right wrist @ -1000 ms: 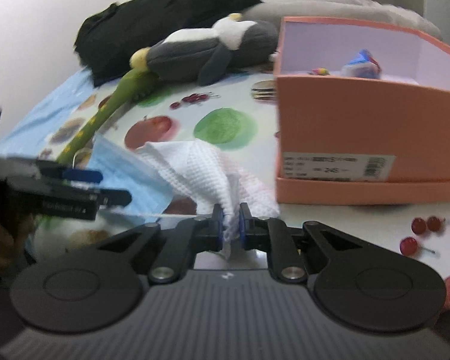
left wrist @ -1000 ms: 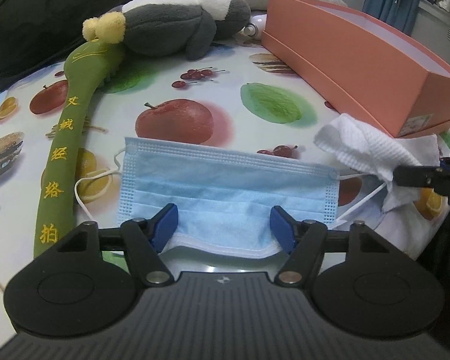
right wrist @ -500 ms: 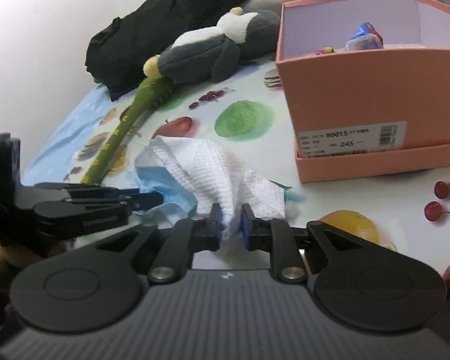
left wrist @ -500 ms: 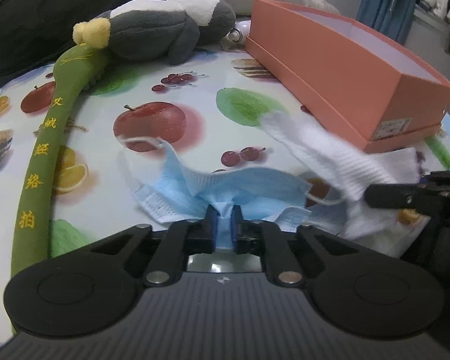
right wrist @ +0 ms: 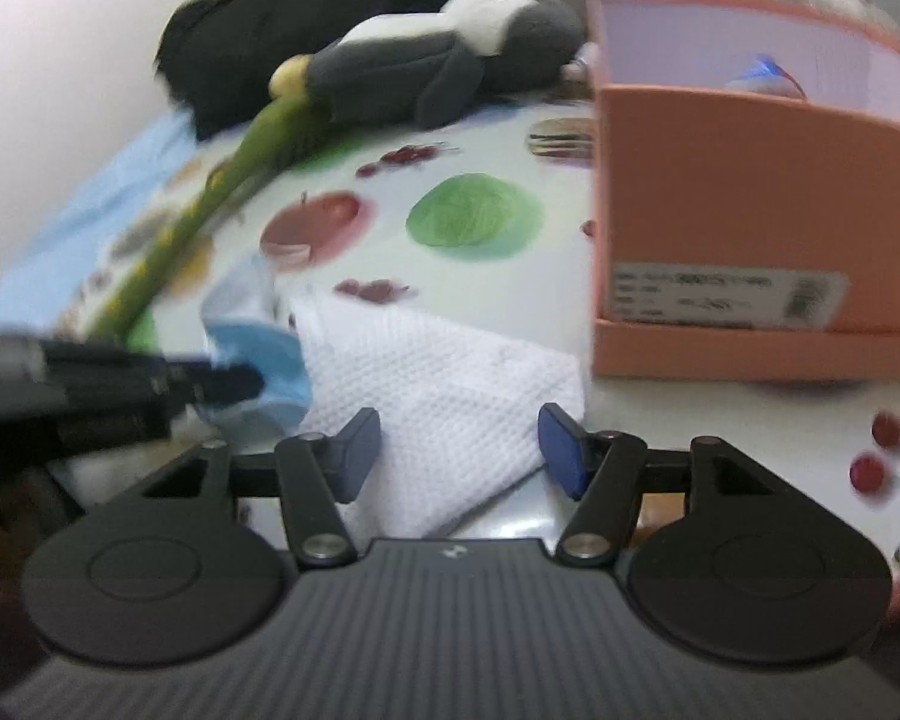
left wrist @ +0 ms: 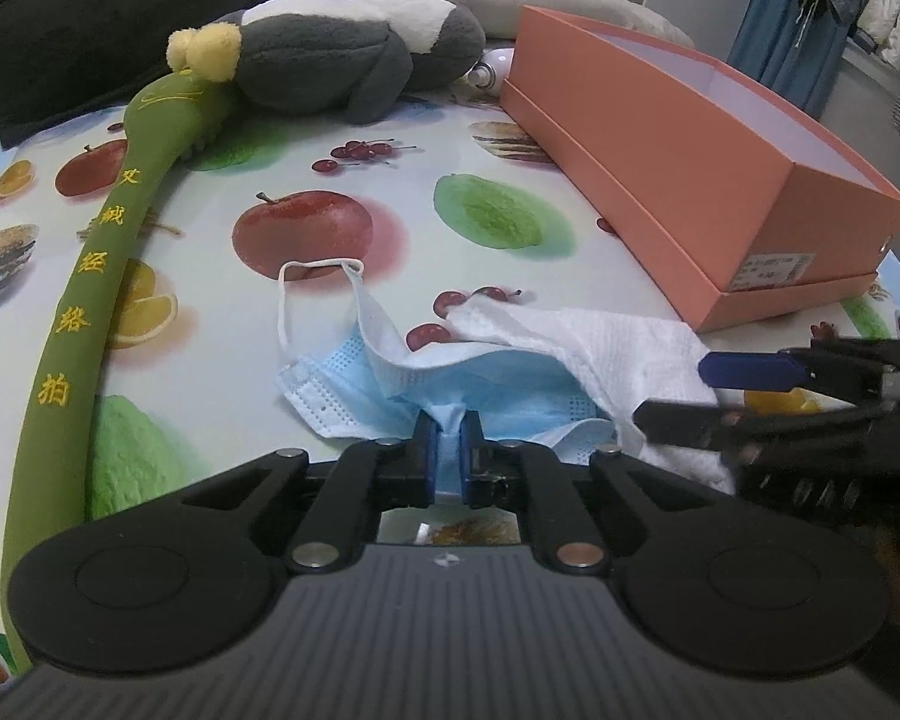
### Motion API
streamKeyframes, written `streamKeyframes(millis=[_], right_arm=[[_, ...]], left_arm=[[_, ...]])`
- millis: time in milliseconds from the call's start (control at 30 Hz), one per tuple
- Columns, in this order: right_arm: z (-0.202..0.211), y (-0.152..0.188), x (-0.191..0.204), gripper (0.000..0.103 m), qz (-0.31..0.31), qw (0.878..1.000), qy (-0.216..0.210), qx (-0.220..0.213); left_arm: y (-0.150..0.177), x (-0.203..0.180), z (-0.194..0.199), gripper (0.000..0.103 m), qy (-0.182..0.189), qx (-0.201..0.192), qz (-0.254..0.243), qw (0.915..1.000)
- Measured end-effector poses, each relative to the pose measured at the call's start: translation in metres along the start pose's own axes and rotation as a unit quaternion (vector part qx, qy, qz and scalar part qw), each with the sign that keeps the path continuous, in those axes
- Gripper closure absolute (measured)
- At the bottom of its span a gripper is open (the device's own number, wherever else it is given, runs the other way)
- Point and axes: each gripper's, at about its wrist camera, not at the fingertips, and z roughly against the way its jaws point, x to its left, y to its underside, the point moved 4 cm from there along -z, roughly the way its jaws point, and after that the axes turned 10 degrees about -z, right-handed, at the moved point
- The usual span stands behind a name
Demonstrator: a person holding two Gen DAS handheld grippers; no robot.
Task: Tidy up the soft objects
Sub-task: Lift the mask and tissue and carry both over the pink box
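The blue face mask (left wrist: 450, 372) lay crumpled on the tabletop (left wrist: 390, 168) at about 12 o'clock from my left tool (left wrist: 447, 450), which was clenched on a pinch of its near edge; its one visible ear loop (left wrist: 306, 300) trailed loose toward 11 o'clock; the white cloth (left wrist: 618, 348) overlapped the mask's right side, touching it. My right tool (right wrist: 459, 450) had just been opening and stood released, the cloth lying slack between its fingers with neither pad pressing on it. I judged the main risk to be that overlap; if I lifted the mask, the cloth could drag along and slide off the tabletop's near edge, or the thin pinch could slip from the pads. The loop might also snag on the green padded stick (left wrist: 114, 276) out at 10 o'clock. The orange box (left wrist: 690, 180) stood open at 2 o'clock, well apart; a limp mask swung that way could catch its wall. My two tools sat close, so a hasty move risked a collision; the right wrist view was blurred.
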Motion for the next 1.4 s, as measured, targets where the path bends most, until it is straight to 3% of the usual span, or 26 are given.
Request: streamKeyframes(millis=[67, 100, 167, 200, 233, 633, 800, 1100, 1400], right_arm=[[-0.002, 0.004, 0.007, 0.042, 0.031, 0.999, 0.011, 0.000], [-0.001, 0.003, 0.008, 0.047, 0.029, 1.000, 0.007, 0.003], [-0.001, -0.001, 0.006, 0.064, 0.020, 1.000, -0.004, 0.007], [0.000, -0.002, 0.006, 0.080, 0.016, 1.000, -0.007, 0.008], [0.001, -0.003, 0.005, 0.087, 0.009, 1.000, -0.011, 0.010], [0.054, -0.034, -0.011, 0.089, -0.098, 0.992, -0.051, -0.060], [0.075, -0.044, -0.010, 0.089, -0.100, 0.990, -0.054, -0.078], [0.109, -0.050, -0.016, 0.089, -0.106, 0.989, -0.024, -0.103], [0.142, -0.046, -0.041, 0.089, -0.135, 0.983, 0.013, -0.126]], left_arm=[[0.000, 0.000, 0.000, 0.094, 0.000, -0.001, 0.002, 1.0000], [0.001, 0.001, -0.001, 0.094, 0.001, -0.001, 0.005, 1.0000], [0.001, 0.002, 0.000, 0.094, 0.002, -0.003, 0.011, 0.9999], [0.001, 0.002, 0.000, 0.094, 0.001, -0.004, 0.013, 0.9999], [0.001, 0.002, 0.000, 0.094, 0.000, -0.004, 0.012, 0.9999], [-0.004, 0.011, 0.013, 0.095, -0.014, -0.011, 0.046, 0.9988], [-0.009, 0.017, 0.026, 0.095, -0.018, -0.018, 0.068, 0.9974], [-0.028, 0.016, 0.067, 0.095, -0.008, -0.048, 0.093, 0.9945], [-0.057, -0.023, 0.096, 0.095, 0.030, -0.080, 0.076, 0.9935]])
